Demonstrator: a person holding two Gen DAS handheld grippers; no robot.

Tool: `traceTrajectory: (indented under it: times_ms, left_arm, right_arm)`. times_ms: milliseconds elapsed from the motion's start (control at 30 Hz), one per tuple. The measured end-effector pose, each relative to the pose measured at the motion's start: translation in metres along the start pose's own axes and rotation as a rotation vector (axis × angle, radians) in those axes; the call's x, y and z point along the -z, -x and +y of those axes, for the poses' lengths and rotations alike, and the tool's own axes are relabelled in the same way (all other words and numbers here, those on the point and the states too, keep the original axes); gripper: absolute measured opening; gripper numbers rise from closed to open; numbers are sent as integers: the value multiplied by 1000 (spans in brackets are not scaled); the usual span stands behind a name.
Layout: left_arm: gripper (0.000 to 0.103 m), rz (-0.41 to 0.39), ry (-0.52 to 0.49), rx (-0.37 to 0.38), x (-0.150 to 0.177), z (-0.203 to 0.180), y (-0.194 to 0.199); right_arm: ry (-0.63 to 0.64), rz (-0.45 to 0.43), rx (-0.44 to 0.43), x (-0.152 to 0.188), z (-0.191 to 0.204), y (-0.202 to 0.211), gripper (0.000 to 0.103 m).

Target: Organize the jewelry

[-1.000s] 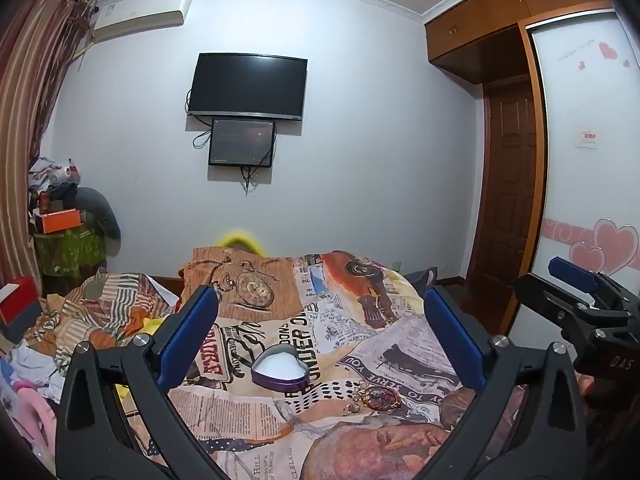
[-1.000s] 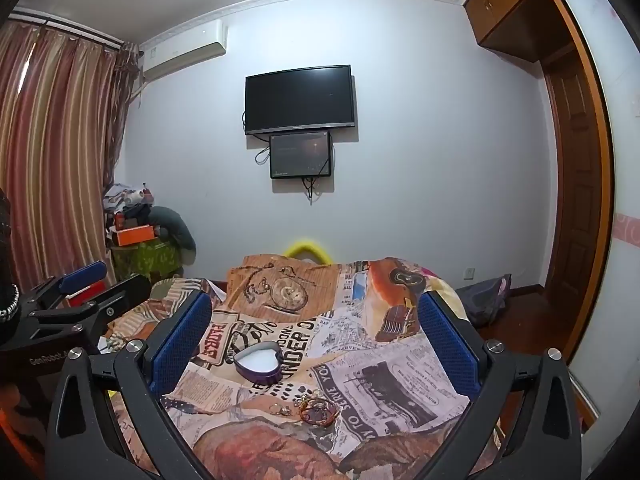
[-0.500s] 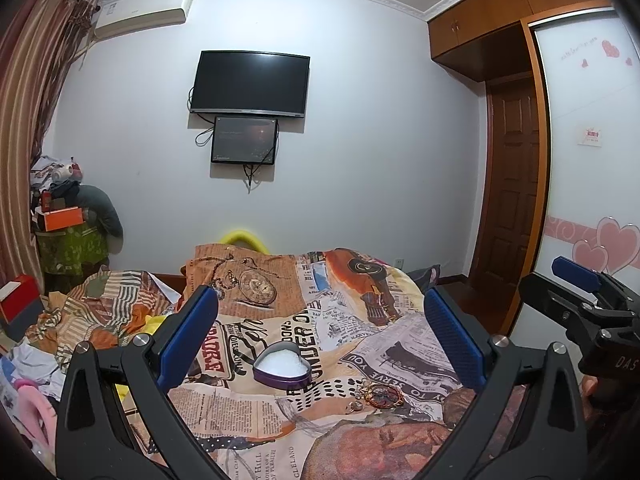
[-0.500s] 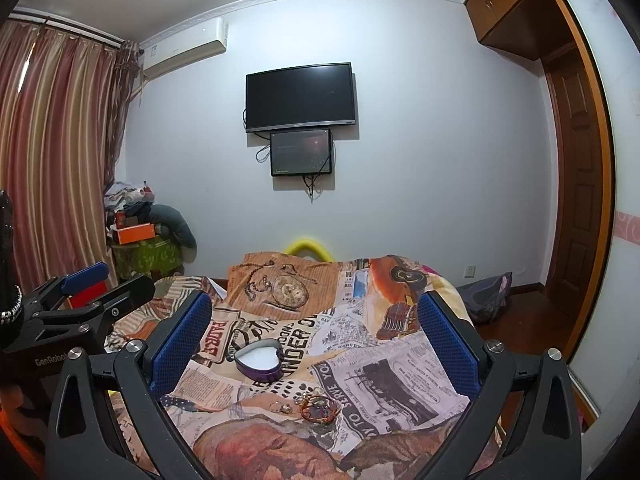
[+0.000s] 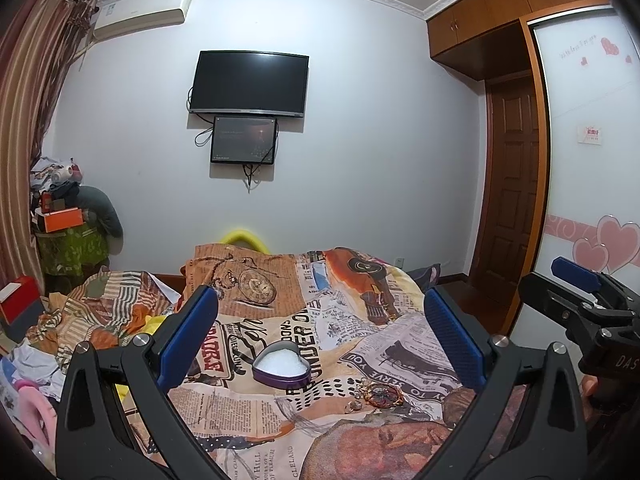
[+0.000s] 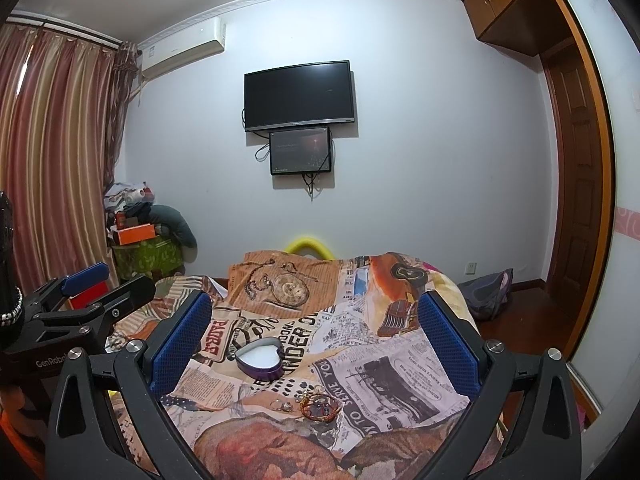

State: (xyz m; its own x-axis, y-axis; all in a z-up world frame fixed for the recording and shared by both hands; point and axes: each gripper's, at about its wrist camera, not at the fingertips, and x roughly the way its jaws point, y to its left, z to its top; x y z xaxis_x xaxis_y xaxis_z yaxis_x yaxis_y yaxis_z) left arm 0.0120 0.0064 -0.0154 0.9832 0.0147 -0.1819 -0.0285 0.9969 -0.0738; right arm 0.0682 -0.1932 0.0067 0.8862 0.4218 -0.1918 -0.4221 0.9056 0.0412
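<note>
A purple heart-shaped box (image 5: 282,367) with a white lining sits open on the newspaper-print bedspread (image 5: 320,320); it also shows in the right wrist view (image 6: 261,358). A small pile of jewelry (image 5: 378,394) with a red-gold bangle lies just in front and to the right of it, and shows in the right wrist view (image 6: 318,402) with a small ring (image 6: 282,405) beside it. My left gripper (image 5: 320,336) is open and empty above the bed, short of the box. My right gripper (image 6: 316,332) is open and empty at a similar height.
Clothes and a red box (image 5: 18,304) are piled at the bed's left. A stack with an orange box (image 5: 62,218) stands in the corner by the curtain. A TV (image 5: 250,82) hangs on the far wall. A wooden door (image 5: 514,208) and wardrobe are at the right.
Both grippers have tilted slightly downward, so the room sits a little higher in view. Both stay open and empty. The box and jewelry have not moved.
</note>
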Motion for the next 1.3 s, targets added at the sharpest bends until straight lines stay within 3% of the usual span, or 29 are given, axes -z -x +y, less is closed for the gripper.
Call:
traceTrajectory:
  times_ms: [733, 1300]
  left_arm:
    - [103, 8, 10, -1, -1, 0, -6]
    - [103, 39, 17, -20, 10, 5, -25]
  right_arm:
    - [-1, 8, 0, 1, -3, -2, 102]
    - [-13, 73, 12, 9, -13, -21, 102]
